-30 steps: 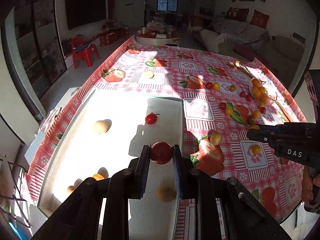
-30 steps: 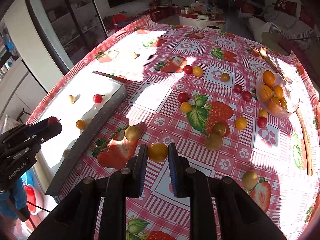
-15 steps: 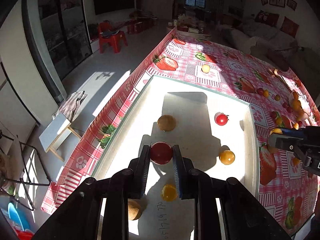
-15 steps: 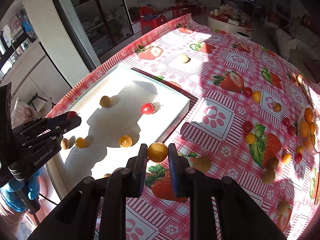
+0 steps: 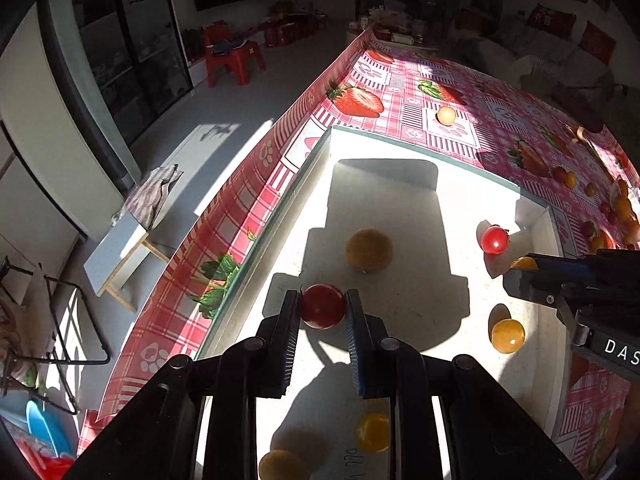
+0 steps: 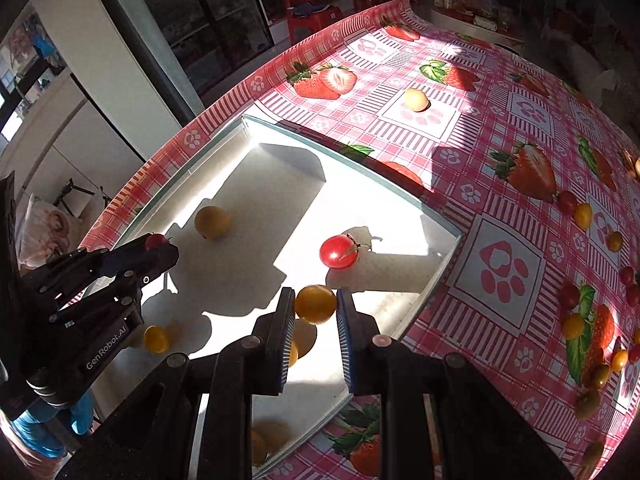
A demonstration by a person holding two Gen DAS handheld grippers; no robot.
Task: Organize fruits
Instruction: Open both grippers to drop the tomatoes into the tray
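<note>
My left gripper [image 5: 322,308] is shut on a red cherry tomato [image 5: 322,306] and holds it above the left side of the white tray [image 5: 400,148]. My right gripper [image 6: 316,305] is shut on a yellow cherry tomato [image 6: 315,304] above the tray's right part [image 6: 448,256]. The right gripper also shows in the left wrist view [image 5: 520,266]. The left gripper shows in the right wrist view [image 6: 158,242]. In the tray lie a red tomato with a stem [image 6: 338,252], a tan round fruit [image 6: 211,222] and several yellow ones [image 5: 507,336].
The table wears a red checked cloth with strawberry prints [image 6: 520,176]. Many small red and yellow fruits [image 6: 582,216] lie scattered on its right side, one pale fruit [image 6: 416,100] beyond the tray. The table's left edge drops to the floor, where a red stool [image 5: 234,56] stands.
Both grippers moved left over the tray with their fruits. The right gripper went from above the cloth to above the tray; the left went further towards the tray's left side.
</note>
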